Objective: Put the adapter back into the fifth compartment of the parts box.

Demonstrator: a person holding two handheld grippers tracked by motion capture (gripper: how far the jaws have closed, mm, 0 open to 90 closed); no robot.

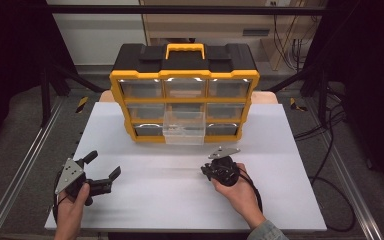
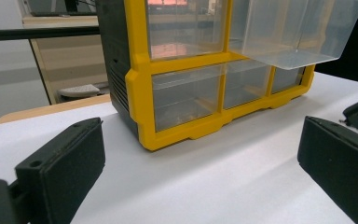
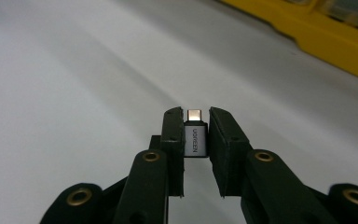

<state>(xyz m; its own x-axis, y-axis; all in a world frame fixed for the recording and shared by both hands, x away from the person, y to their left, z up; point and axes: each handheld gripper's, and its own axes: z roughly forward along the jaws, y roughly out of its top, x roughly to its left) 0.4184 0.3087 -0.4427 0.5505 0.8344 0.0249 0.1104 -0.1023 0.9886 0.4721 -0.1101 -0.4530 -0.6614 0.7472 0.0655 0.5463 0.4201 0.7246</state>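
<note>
A small grey USB-C adapter sits pinched between the jaws of my right gripper, its metal plug pointing forward just above the white tabletop. In the high view this right gripper is held low at centre right, aimed left, a little in front of the yellow-and-black drawer organizer. The organizer's clear bottom-middle drawer is pulled out. My left gripper rests at the front left with its jaws wide apart and nothing between them. From the left gripper I face the organizer and the pulled-out drawer.
The white table board spans the work area, with metal rails along both sides and cables on the floor at the right. The organizer's yellow base lies ahead and to the right of the right gripper.
</note>
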